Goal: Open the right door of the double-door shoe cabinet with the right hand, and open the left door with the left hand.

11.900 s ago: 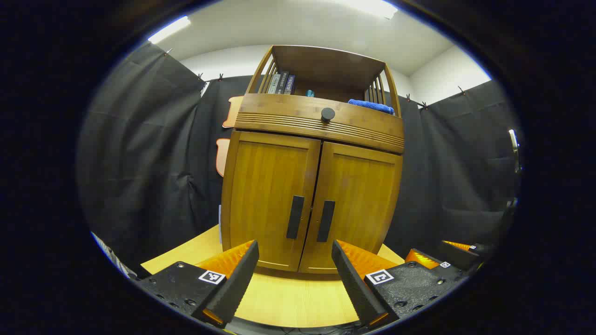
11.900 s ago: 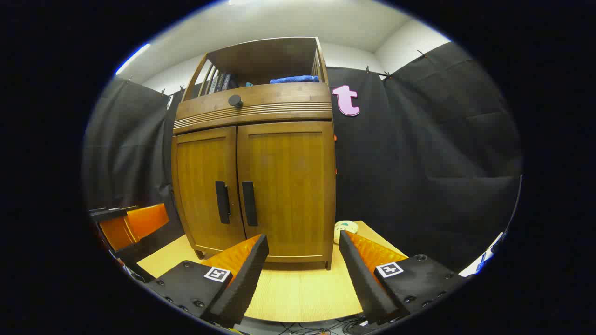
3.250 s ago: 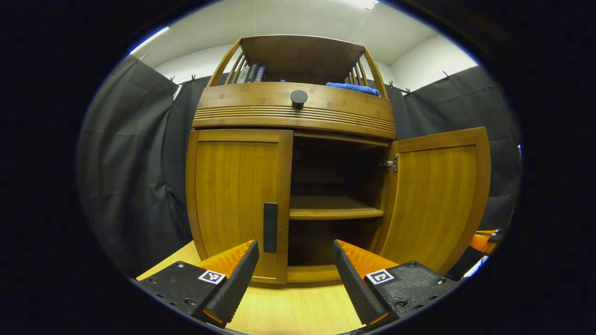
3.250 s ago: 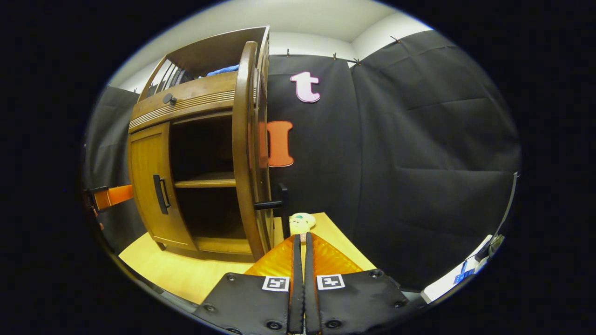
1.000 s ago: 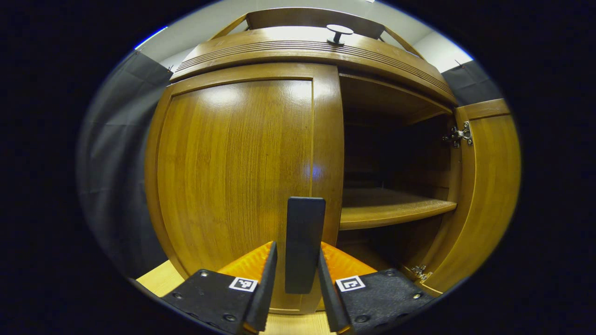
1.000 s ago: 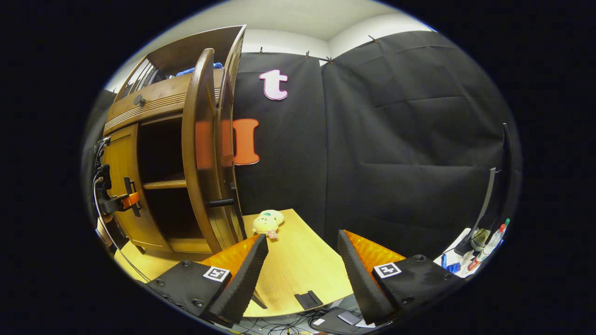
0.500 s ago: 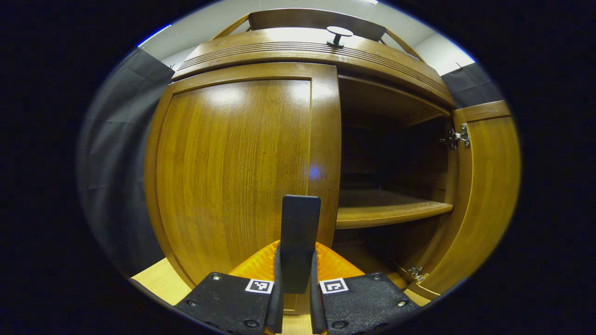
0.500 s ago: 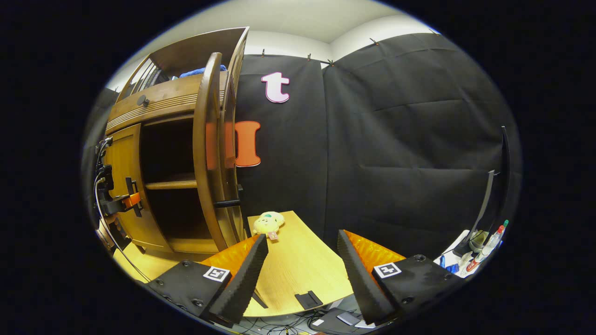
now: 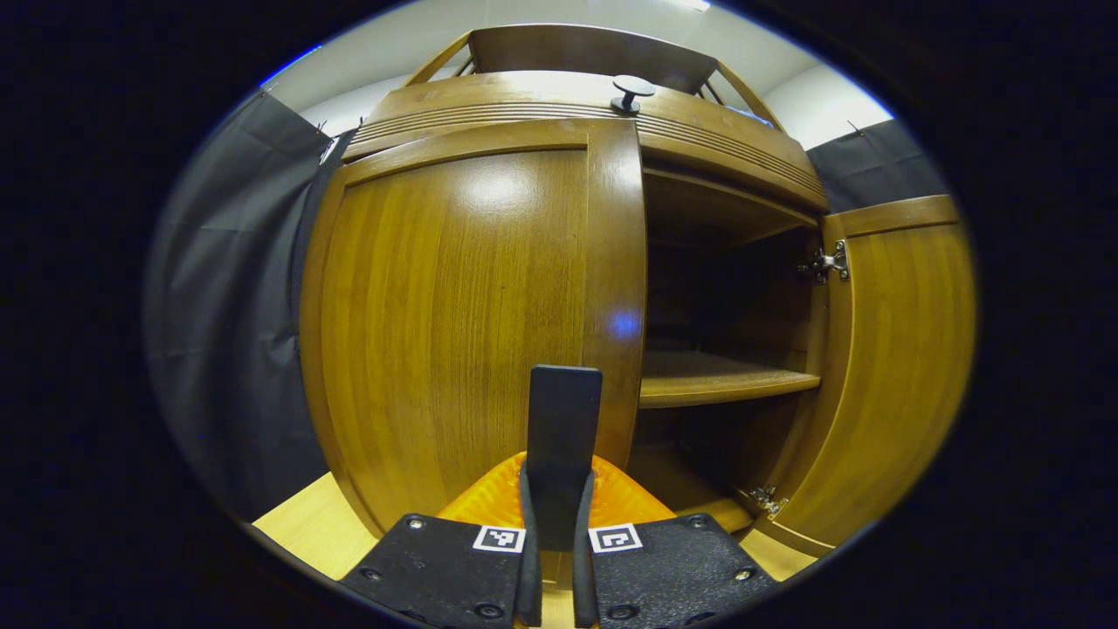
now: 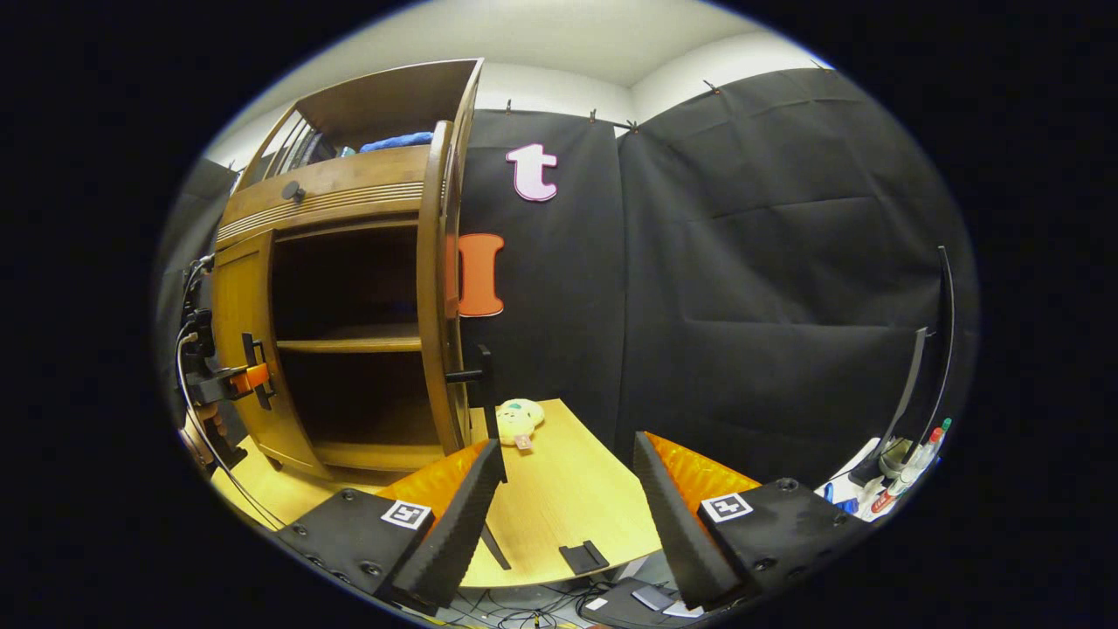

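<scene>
The wooden shoe cabinet (image 9: pixel 559 100) stands close ahead in the left gripper view. Its left door (image 9: pixel 463 306) is swung a little out from the frame. My left gripper (image 9: pixel 556 489) is shut on that door's black vertical handle (image 9: pixel 563 419). The right door (image 9: pixel 891 367) stands wide open, baring a shelf (image 9: pixel 725 384) and a dark interior. In the right gripper view my right gripper (image 10: pixel 568 445) hangs open over the table (image 10: pixel 568 498), holding nothing, to the right of the open right door (image 10: pixel 432 288) and its handle (image 10: pixel 476 371). The left gripper (image 10: pixel 227 380) shows at the left door there.
A small plush toy (image 10: pixel 517 419) lies on the table beside the cabinet's right side. A black knob (image 9: pixel 632 87) sits on the drawer front above the doors. Markers and small items (image 10: pixel 908 467) lie at the far right. Cables hang below the table's front edge.
My left gripper has shut on the left door's handle, and the door has begun to swing outward. The right gripper stays open and has turned slightly toward the cabinet.
</scene>
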